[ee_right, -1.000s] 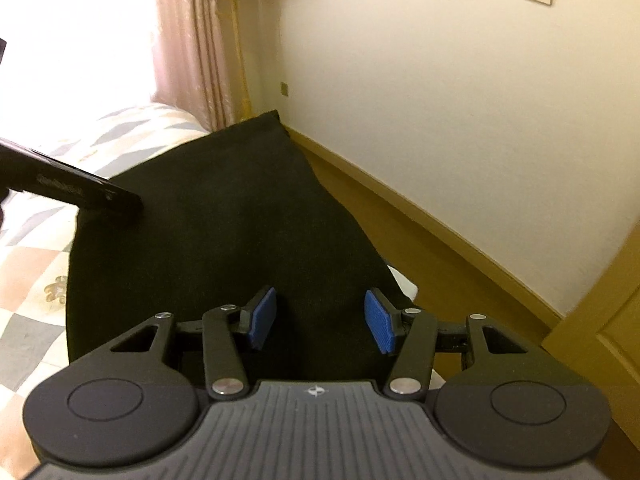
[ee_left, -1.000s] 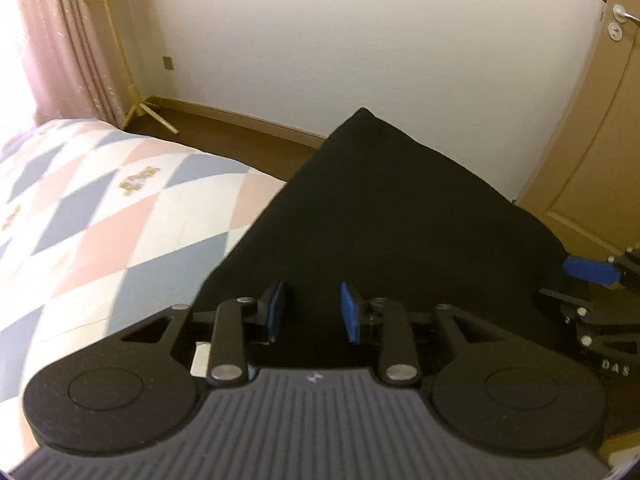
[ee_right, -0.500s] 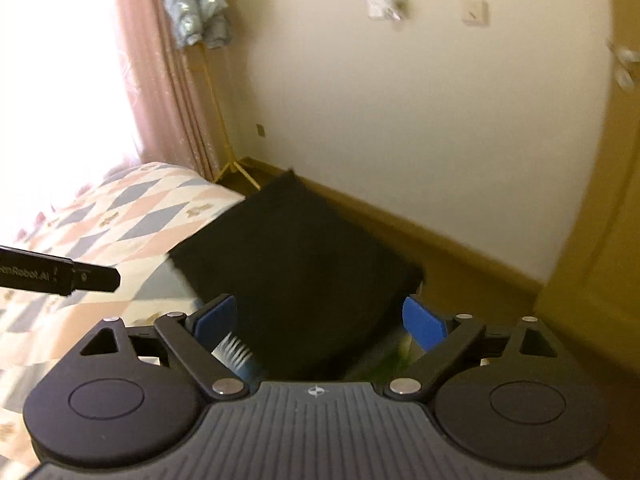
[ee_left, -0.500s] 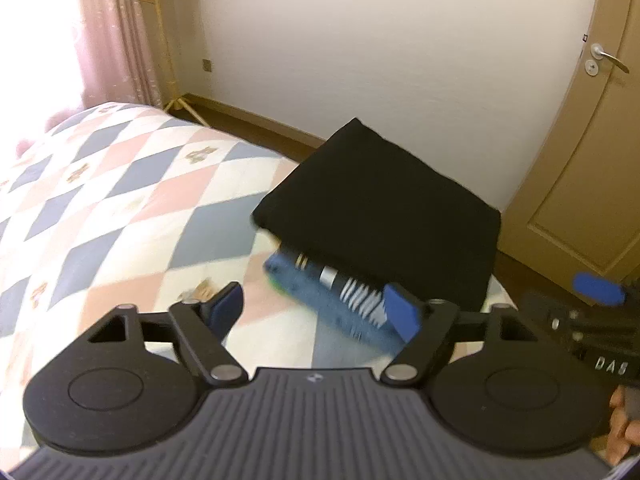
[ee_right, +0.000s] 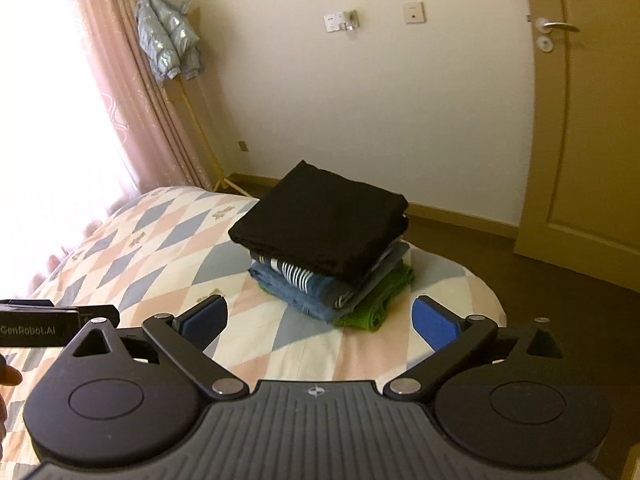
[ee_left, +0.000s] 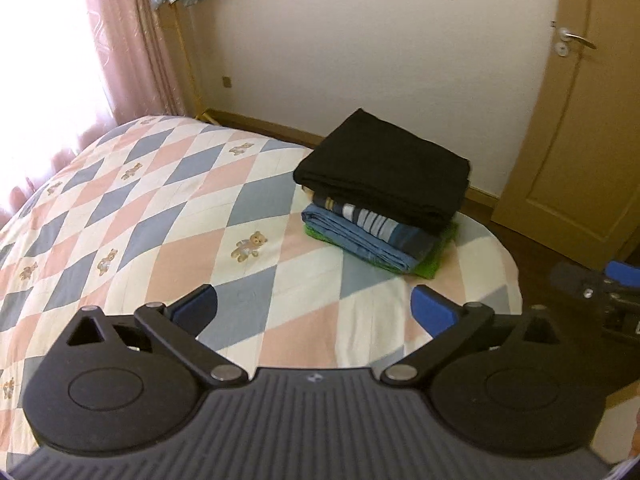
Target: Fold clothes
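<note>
A folded black garment (ee_left: 384, 172) (ee_right: 324, 224) lies on top of a stack of folded clothes near the bed's far right corner. Under it are a striped blue piece (ee_left: 368, 218) (ee_right: 294, 272), a blue piece (ee_left: 356, 242) and a green one (ee_left: 434, 258) (ee_right: 376, 304). My left gripper (ee_left: 314, 310) is open and empty, held back above the quilt, well short of the stack. My right gripper (ee_right: 320, 320) is open and empty, also drawn back from the stack.
The bed carries a diamond-patterned quilt (ee_left: 160, 208) with small bears. Pink curtains (ee_right: 132, 100) hang at the left by a bright window. A jacket (ee_right: 168, 36) hangs on a stand. A wooden door (ee_left: 580, 120) is at the right, a wall behind.
Both grippers have let go of the black garment, opened wide and pulled back and up from the stack, which now shows whole.
</note>
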`<state>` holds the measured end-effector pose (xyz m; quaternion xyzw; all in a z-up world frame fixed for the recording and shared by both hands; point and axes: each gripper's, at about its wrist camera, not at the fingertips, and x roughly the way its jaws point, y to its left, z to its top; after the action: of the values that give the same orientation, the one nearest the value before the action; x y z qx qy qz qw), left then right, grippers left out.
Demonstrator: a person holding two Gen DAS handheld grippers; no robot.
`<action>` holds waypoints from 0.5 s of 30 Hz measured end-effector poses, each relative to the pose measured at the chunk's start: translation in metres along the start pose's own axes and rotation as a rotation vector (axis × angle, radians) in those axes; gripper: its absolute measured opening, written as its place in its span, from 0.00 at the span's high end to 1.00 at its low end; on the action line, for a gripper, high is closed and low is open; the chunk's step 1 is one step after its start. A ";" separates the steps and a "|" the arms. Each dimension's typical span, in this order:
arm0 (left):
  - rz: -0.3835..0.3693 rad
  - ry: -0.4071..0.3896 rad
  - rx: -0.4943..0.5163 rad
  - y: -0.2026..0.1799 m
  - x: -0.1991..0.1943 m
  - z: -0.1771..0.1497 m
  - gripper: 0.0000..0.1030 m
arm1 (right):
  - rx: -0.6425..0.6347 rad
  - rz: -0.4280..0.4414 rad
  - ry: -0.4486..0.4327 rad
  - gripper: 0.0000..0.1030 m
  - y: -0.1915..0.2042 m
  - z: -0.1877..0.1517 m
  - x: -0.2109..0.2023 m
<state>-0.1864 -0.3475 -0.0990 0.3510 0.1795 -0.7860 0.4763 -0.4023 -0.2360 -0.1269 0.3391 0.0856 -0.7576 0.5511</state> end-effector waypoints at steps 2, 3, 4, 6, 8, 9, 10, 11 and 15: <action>0.000 0.008 0.004 -0.002 -0.009 -0.007 0.01 | 0.005 -0.006 0.004 0.02 0.001 -0.006 -0.007; 0.000 0.010 0.004 -0.003 -0.014 -0.010 0.01 | 0.003 -0.014 0.010 0.02 0.003 -0.009 -0.011; -0.001 0.006 0.006 -0.005 -0.019 -0.012 0.01 | 0.001 -0.020 0.013 0.02 0.004 -0.012 -0.015; -0.005 -0.006 0.010 -0.007 -0.027 -0.014 0.01 | -0.005 -0.033 0.013 0.02 0.005 -0.013 -0.021; 0.003 -0.028 0.012 -0.008 -0.034 -0.015 0.01 | -0.010 -0.046 0.013 0.00 0.006 -0.015 -0.028; 0.009 -0.041 0.010 -0.010 -0.038 -0.015 0.01 | -0.013 -0.052 0.013 0.00 0.007 -0.015 -0.031; 0.014 -0.054 0.008 -0.011 -0.042 -0.015 0.01 | -0.016 -0.059 0.012 0.00 0.007 -0.016 -0.034; 0.019 -0.065 0.007 -0.013 -0.045 -0.016 0.01 | -0.019 -0.065 0.012 0.00 0.008 -0.017 -0.037; 0.080 -0.079 0.033 -0.023 -0.051 -0.018 0.01 | -0.048 -0.109 0.022 0.00 0.010 -0.021 -0.044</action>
<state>-0.1846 -0.2936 -0.0760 0.3342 0.1334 -0.7824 0.5084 -0.3770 -0.1948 -0.1134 0.3289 0.1283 -0.7804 0.5161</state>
